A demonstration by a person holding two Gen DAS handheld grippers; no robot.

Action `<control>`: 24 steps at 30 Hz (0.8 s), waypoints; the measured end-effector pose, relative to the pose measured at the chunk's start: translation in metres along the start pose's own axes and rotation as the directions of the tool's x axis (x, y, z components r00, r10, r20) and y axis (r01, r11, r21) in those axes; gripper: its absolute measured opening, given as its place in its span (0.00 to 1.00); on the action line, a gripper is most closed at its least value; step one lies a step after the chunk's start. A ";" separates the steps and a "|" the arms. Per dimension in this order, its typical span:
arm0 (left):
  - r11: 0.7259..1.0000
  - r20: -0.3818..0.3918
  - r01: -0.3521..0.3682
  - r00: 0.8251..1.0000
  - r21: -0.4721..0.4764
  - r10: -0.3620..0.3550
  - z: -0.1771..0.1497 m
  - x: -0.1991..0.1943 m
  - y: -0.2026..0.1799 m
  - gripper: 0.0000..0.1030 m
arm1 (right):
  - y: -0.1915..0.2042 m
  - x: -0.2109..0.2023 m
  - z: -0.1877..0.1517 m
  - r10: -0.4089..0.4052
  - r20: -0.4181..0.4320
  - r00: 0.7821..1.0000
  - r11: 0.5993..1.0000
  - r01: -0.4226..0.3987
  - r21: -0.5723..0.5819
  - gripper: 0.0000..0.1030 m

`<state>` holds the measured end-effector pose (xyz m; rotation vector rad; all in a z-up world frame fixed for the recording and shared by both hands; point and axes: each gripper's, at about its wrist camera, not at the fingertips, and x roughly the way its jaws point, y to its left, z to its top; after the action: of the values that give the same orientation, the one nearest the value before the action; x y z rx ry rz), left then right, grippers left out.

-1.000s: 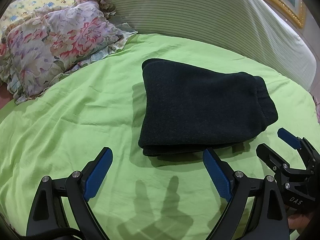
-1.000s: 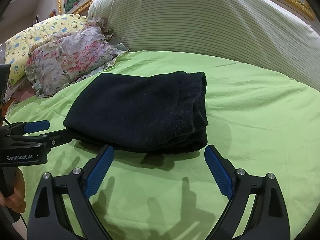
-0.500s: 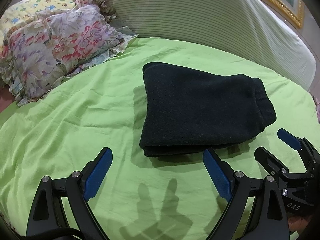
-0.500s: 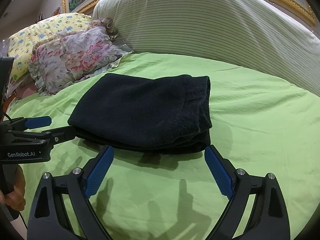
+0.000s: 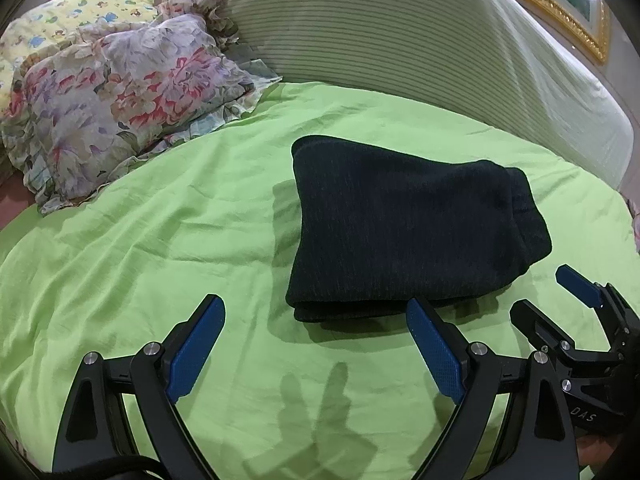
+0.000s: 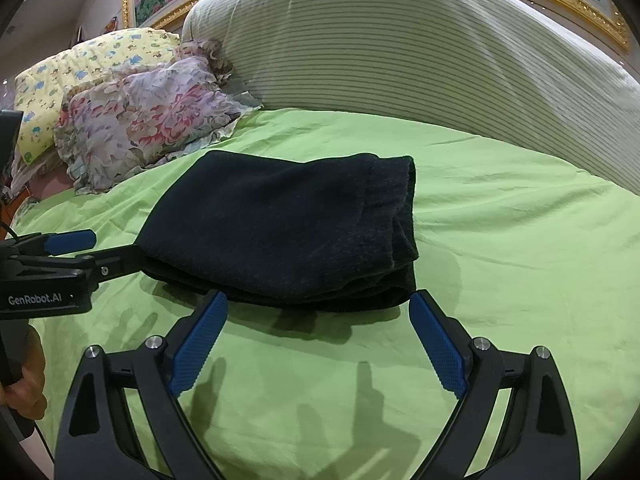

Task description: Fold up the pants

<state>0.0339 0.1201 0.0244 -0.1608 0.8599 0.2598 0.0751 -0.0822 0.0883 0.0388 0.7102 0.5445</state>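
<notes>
1. left wrist view: we hold our left gripper (image 5: pixel 316 344) with its blue pads wide apart and nothing between them, low over the green sheet (image 5: pixel 140 248) of the bed. the pants (image 5: pixel 404 236) lie just ahead of it as a compact dark rectangle, several layers stacked, with the rounded fold on the near-left edge and the bulkier end toward the right. we judge the bundle sits flat in the middle of the bed because the folding is done or almost done. our right gripper (image 5: pixel 560 300) shows at the right edge, also spread and empty, near the bundle's near-right corner but apart from it.

2. right wrist view: our right gripper (image 6: pixel 318 336) hangs parted just short of the pants (image 6: pixel 288 232), whose near edge falls between the two pads without touching either. the layered end faces right, where stacked edges show. our left gripper (image 6: pixel 100 252) reaches in from the left, and its dark lower finger lies against the bundle's left edge; we cannot tell whether it presses the cloth or only rests beside it. the floral pillow (image 6: pixel 148 128) and the striped bolster (image 6: pixel 400 52) sit well behind, clear of the work. we judge both grippers flank the bundle only to square or release it.
</notes>
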 end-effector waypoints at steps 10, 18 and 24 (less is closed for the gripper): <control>1.000 0.006 0.003 1.000 -0.006 -0.003 0.004 -0.001 0.002 0.90 | -0.002 0.000 0.002 -0.002 0.003 1.000 1.000 0.002 0.005 0.90; 1.000 0.006 0.000 1.000 -0.007 0.000 0.005 -0.001 0.002 0.90 | -0.003 -0.001 0.004 0.001 0.007 1.000 1.000 -0.001 0.004 0.90; 1.000 0.006 0.000 1.000 -0.009 0.000 0.005 -0.003 0.002 0.91 | -0.004 -0.002 0.006 -0.003 0.012 1.000 1.000 0.003 0.007 0.90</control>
<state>0.0352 0.1229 0.0296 -0.1687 0.8523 0.2640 0.0797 -0.0856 0.0936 0.0477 0.7007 0.5387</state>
